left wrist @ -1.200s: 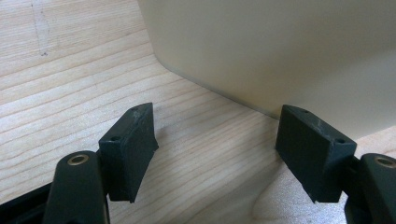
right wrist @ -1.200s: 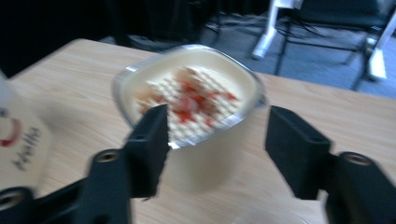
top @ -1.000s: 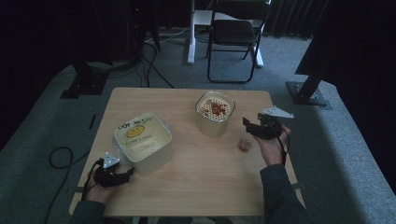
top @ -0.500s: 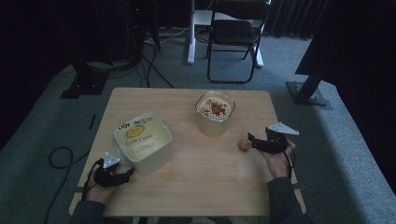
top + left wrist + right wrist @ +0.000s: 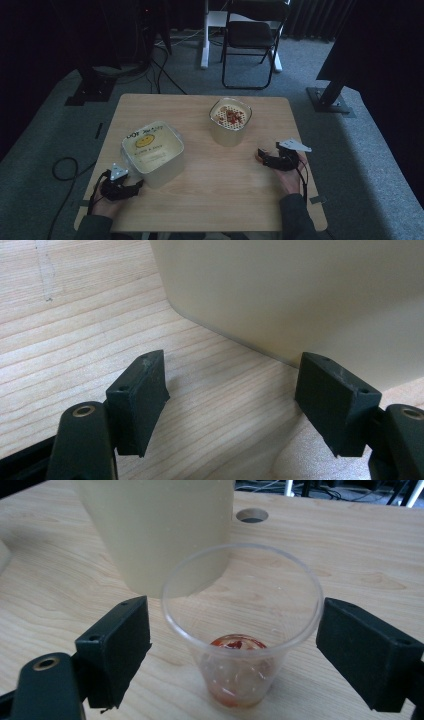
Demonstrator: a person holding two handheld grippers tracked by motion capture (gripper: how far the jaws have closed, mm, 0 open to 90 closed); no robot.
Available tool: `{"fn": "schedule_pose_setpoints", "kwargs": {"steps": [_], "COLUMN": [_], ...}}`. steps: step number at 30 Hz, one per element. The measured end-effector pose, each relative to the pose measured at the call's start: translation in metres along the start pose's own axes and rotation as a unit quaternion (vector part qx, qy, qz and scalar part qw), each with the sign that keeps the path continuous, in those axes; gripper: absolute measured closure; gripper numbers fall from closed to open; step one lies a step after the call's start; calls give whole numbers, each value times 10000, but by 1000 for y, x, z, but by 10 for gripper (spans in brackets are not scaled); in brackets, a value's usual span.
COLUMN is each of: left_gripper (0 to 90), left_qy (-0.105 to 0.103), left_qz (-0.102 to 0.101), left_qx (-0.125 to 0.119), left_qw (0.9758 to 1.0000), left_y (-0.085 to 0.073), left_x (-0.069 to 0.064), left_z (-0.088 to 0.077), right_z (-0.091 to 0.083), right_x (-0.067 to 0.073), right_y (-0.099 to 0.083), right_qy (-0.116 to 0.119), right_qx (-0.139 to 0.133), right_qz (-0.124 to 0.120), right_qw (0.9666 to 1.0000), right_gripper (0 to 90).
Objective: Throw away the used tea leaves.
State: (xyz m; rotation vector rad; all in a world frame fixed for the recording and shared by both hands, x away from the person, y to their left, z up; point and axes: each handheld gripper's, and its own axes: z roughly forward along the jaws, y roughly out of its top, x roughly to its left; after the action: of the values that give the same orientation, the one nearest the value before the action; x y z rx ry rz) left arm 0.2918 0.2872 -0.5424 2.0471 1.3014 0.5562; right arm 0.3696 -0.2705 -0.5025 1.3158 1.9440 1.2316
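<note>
Table's steady: right gripper [image 5: 232, 645] wide around the plastic cup [image 5: 241, 625], so center it, then squeeze gently.

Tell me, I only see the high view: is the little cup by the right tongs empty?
Observer: Nearly. In the right gripper view, the clear cup has a red leftover at its bottom.
Operator: Are the tongs squeezing it?
Observer: No. The right tongs have just been opening. The cup stands between them, and they aren't pressing on it.
Operator: And the left tongs?
Observer: The left tongs are open with nothing between them, close to the square tub.
</note>
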Motion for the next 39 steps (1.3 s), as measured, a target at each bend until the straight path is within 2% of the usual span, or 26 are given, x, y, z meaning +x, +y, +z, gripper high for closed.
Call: {"fn": "schedule_pose_setpoints", "kwargs": {"steps": [3, 7, 10, 13, 15, 18, 21, 22, 24, 25, 26, 30, 31, 32, 34, 35, 39], "left_gripper": [289, 289, 289, 289, 289, 289, 289, 289, 289, 289, 289, 289, 289, 289, 290, 290, 289], "left_qy": [-2, -2, -4, -5, -3, -3, -2, -3, -3, -3, -3, -1, -2, 1, -3, -4, -5], "left_qz": [1, 3, 2, 3, 2, 1, 0, 1, 0, 0, 0, -1, 1, -2, 3, 4, 5], "left_qx": [-1, -6, -11, -10, -12, -12, -12, -11, -10, -13, -14, -15, -14, -13, -13, -14, -21], "left_qw": [10000, 10000, 10000, 10000, 10000, 10000, 10000, 10000, 10000, 10000, 10000, 10000, 10000, 10000, 10000, 10000, 10000], "left_y": [0, 0, 0, 0, 0, 0, 0, 0, 0, 0, 0, 0, 0, 0, 0, 0, 0], "left_x": [0, 0, 0, 0, 0, 0, 0, 0, 0, 0, 0, 0, 0, 0, 0, 0, 1], "left_z": [0, 0, 0, 0, 0, 0, 0, 0, 0, 0, 0, 0, 0, 0, 0, 0, 0], "right_z": [10, 24, 33, 35, 35, 33, 31, 28, 27, 26, 26, 27, 29, 29, 30, 33, 38], "right_x": [0, 2, -1, -3, -4, -5, -6, -6, -6, -6, -6, -7, -7, -7, -6, -6, -4], "right_y": [-4, -6, -10, -11, -9, -5, 4, 16, 21, 33, 33, 58, 70, 70, 83, 97, 116], "right_qy": [37, -62, -121, -97, -84, -96, -130, -177, -181, -199, -199, -213, -187, -187, -200, -229, -381], "right_qx": [6, 10, 27, -33, -182, -275, -310, -332, -356, -393, -393, -401, -420, -420, -439, -411, -298], "right_qz": [77, -10, 118, 220, 288, 283, 240, 221, 213, 181, 181, 148, 146, 146, 106, 14, -201], "right_qw": [10000, 10000, 9999, 9997, 9994, 9992, 9991, 9990, 9990, 9989, 9989, 9989, 9988, 9988, 9988, 9989, 9986], "right_gripper": [140, 147, 214, 252, 295, 318, 329, 333, 335, 335, 335, 338, 339, 339, 341, 344, 348]}}
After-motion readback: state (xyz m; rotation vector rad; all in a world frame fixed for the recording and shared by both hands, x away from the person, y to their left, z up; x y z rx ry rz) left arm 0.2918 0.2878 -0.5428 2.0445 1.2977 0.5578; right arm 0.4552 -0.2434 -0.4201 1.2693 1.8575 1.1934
